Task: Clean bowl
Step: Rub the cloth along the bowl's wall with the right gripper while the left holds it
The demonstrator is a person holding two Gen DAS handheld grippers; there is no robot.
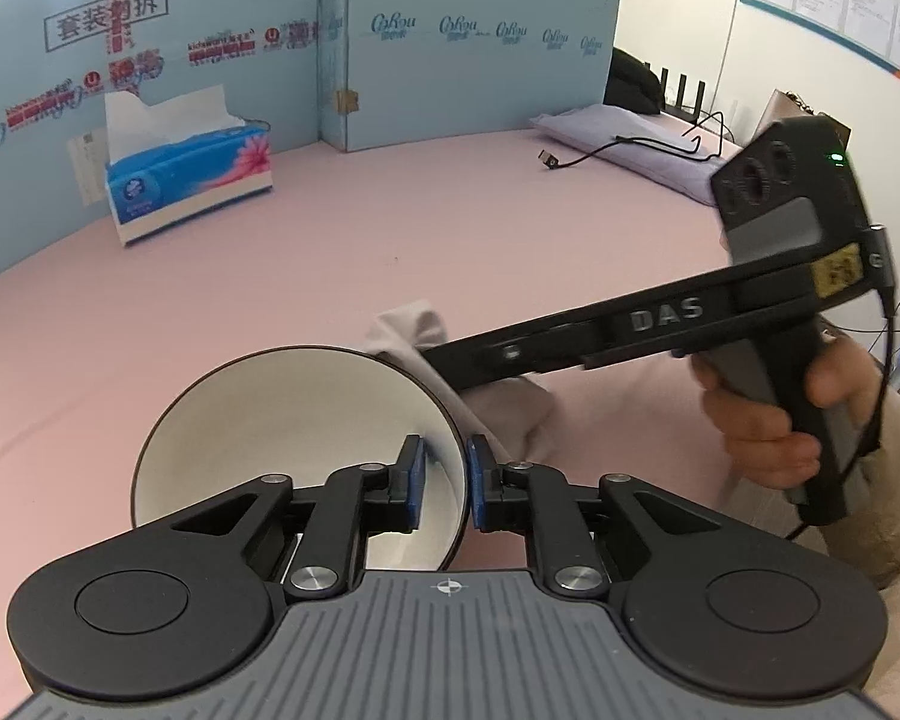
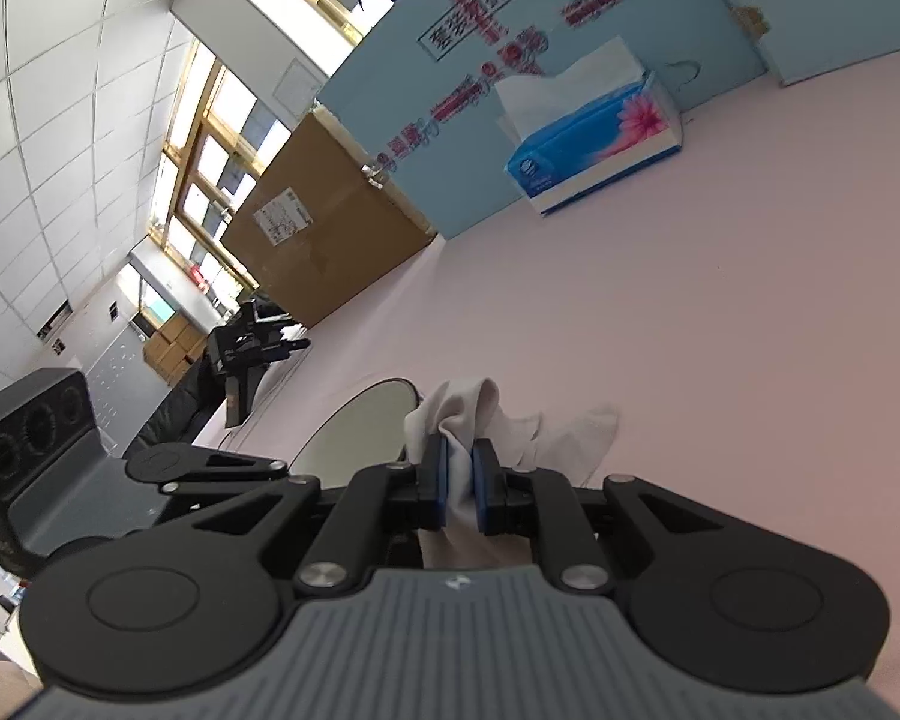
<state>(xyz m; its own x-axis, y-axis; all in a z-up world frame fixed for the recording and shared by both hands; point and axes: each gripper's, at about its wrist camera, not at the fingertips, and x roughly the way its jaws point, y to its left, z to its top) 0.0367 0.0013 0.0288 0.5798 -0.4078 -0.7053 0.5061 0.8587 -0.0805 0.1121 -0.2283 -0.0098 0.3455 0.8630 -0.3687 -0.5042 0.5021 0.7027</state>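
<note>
- Left wrist view: bowl (image 1: 294, 438) tipped on its side over the pink table (image 1: 510, 210), white inside facing the camera. Left gripper (image 1: 444, 480) straddles the rim, one pad inside, one outside; a visible gap on both sides, so the jaws look slack, not clamping.
- Same view: right gripper (image 1: 426, 354) reaches in from the right with a pale cloth (image 1: 414, 330) at the bowl's upper rim.
- Right wrist view: right gripper (image 2: 460, 483) narrow, pinching the cloth (image 2: 480, 414); bowl (image 2: 360, 426) just left of it.
- Risk: with the left hold loose, any push from the cloth could roll or drop the bowl. Cloth may also slip from the narrow pinch.
</note>
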